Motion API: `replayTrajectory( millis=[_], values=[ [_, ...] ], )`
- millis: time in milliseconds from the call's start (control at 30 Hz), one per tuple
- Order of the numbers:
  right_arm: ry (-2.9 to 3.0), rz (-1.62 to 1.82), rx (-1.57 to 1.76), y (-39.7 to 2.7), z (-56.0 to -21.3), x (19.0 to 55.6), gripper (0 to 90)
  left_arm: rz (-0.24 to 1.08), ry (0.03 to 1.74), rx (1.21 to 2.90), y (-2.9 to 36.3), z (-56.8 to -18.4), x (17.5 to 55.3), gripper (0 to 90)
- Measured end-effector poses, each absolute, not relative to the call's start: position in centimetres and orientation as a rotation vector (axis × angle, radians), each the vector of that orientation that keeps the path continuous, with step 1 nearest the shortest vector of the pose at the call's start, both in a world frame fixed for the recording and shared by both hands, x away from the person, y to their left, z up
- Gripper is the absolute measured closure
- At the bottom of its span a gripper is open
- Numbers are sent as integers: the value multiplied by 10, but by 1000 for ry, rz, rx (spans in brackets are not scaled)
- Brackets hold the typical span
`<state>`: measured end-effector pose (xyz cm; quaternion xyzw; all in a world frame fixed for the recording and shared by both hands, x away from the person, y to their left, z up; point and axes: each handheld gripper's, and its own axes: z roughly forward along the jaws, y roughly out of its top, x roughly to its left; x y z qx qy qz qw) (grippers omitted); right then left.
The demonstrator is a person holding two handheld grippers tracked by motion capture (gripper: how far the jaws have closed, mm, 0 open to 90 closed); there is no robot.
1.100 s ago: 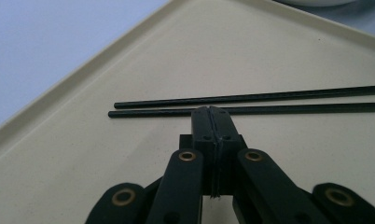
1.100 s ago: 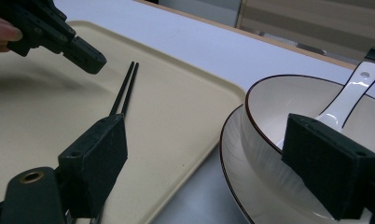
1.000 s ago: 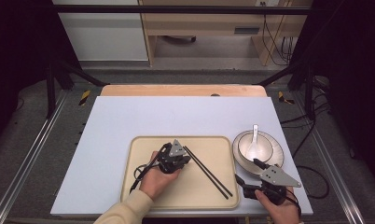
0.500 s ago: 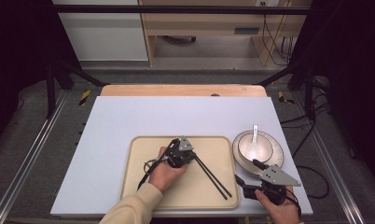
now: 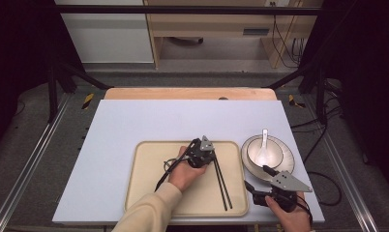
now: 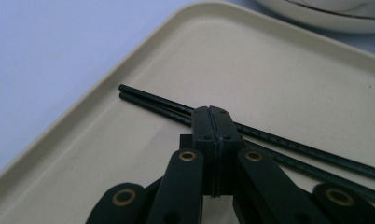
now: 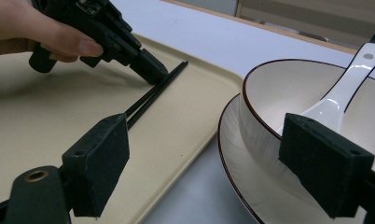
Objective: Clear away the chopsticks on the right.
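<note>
The left gripper (image 5: 208, 155) has its jaws pressed together with nothing between them, its tip down against the pair of black chopsticks (image 5: 222, 181) that lie side by side on the right part of the beige tray (image 5: 149, 193). The right gripper (image 5: 258, 180) rests near the table's front edge with jaws wide apart and empty, just beside the bowl (image 5: 265, 152) holding a white spoon (image 5: 263, 145) on its plate (image 5: 285, 166)

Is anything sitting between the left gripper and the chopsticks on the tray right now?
Nothing visible does. The left gripper has its jaws shut, with its tips right at the two black chopsticks lying side by side on the beige tray. Whether the tips touch them I cannot tell. The bare tray around them holds nothing else.
</note>
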<state>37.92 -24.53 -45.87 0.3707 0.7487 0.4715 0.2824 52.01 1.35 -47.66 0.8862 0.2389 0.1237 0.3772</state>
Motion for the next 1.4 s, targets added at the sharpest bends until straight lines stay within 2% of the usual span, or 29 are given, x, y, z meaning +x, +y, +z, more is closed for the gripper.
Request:
replayTrajectory(
  millis=[300,600,800,1167,1400],
  values=[
    [2004,1269,997,-246,-459,379,159,305,549,2306,3,-471,516,898],
    [2004,1266,1000,-246,-459,379,159,225,408,2373,13,-461,476,898],
    [2004,1256,1003,-246,-459,379,159,189,374,2388,7,-468,466,898],
    [2007,1270,993,-246,-459,379,157,213,380,2303,3,-471,467,897],
    [2030,1309,974,-243,-459,378,155,275,402,2139,33,-453,458,873]
  ],
)
